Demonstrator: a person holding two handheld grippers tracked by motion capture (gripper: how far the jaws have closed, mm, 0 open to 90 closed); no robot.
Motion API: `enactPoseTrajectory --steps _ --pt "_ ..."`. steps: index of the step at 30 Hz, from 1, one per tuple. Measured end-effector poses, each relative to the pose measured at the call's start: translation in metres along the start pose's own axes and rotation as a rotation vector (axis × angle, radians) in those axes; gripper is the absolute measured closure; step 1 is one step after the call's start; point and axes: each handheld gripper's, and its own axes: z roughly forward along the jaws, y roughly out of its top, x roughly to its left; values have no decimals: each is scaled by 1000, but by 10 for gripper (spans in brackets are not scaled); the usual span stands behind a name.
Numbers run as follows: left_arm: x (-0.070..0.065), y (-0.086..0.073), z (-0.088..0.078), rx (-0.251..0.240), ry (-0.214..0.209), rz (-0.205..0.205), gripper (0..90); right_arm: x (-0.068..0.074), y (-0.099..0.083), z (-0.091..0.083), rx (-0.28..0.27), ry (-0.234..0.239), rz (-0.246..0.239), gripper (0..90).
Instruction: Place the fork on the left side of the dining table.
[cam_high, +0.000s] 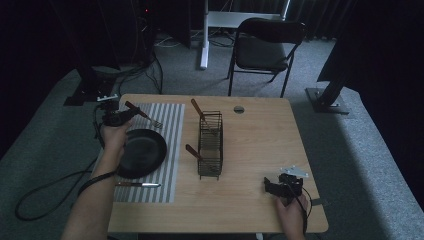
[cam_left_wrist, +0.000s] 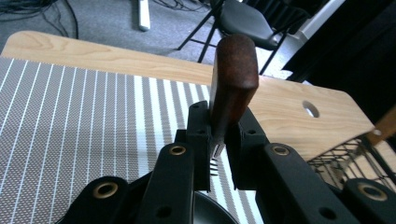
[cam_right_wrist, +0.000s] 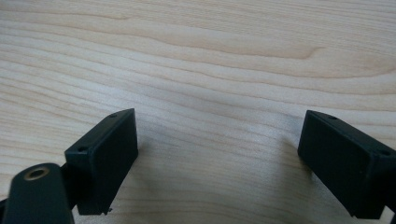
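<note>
The left hand-held gripper (cam_high: 116, 118), upper left of the high view, is clamped on a wooden-handled fork (cam_high: 143, 114), tines pointing right over the striped placemat (cam_high: 167, 145), just above the black plate (cam_high: 142, 152). Below the plate, a knife (cam_high: 138, 185) lies on the mat. To set the fork down well, I'd say lower it level onto the stripes beside the plate rim, then let go only once it rests flat. Centre frame, the wire rack (cam_high: 210, 145) holds two more wooden handles. Lower right, the right hand-held gripper (cam_high: 275, 186) sits on the desk (cam_high: 260, 145), jaws apart and empty. The left gripper view gives what the high view can't: the pads pinching the fork's neck (cam_left_wrist: 216, 150) right below the handle. The right gripper view confirms bare wood between its jaws.
</note>
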Motion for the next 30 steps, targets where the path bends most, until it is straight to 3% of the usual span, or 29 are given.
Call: enactPoseTrajectory --steps 6,12,16,25,29,30 --pt "6 3 11 -5 -11 -34 804 0 0 0 -1 -1 1 117" --pt "8 4 22 11 -9 -39 803 0 0 0 -2 -4 4 117" --pt "19 -3 31 2 -22 -122 804 0 0 0 -2 -5 4 117" --pt "27 -8 34 3 -32 -160 803 0 0 0 -2 -5 4 117" --pt "31 -10 35 -5 -31 -191 802 0 0 0 -2 -5 4 117" --pt "35 -12 35 -6 -34 -227 802 1 0 0 -2 -5 4 117"
